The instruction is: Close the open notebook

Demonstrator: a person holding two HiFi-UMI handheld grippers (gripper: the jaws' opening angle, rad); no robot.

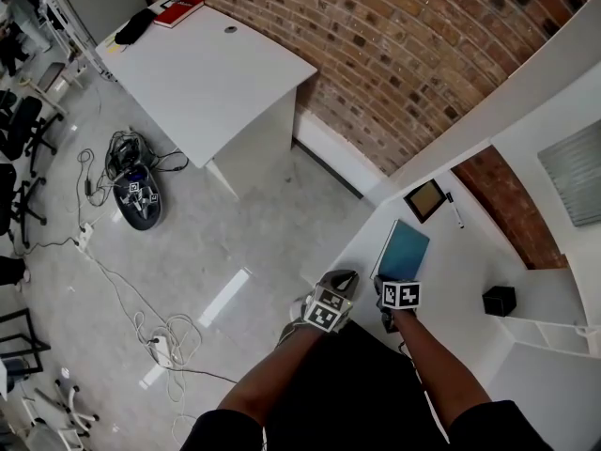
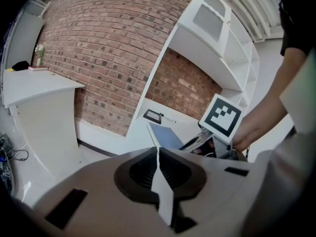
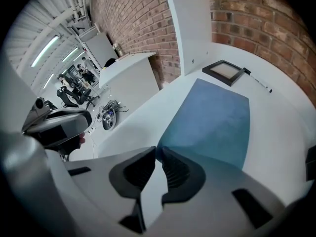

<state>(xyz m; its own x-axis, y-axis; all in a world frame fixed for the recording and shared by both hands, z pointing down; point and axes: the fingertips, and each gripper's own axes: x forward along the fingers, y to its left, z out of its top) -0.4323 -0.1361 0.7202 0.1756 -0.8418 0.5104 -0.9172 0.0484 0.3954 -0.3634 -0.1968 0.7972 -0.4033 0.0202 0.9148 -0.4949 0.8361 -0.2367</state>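
A blue notebook [image 1: 405,249] lies on the white desk [image 1: 455,266] with its cover [image 3: 212,117] up and no pages showing. My right gripper [image 1: 386,287] points steeply down at the notebook's near corner; in the right gripper view its tips [image 3: 157,149] are nearly together on that corner, where the cover looks slightly lifted. The left gripper [image 1: 345,276] hovers beside the desk's left edge, shut with nothing in it [image 2: 157,150]. It also shows at the left of the right gripper view [image 3: 55,125].
A dark-framed picture [image 1: 424,199] and a pen [image 1: 454,210] lie beyond the notebook. A black cube [image 1: 499,300] sits to the right, near white shelves [image 1: 549,332]. Across the floor stand another white desk [image 1: 211,73] and cables around a device [image 1: 139,200].
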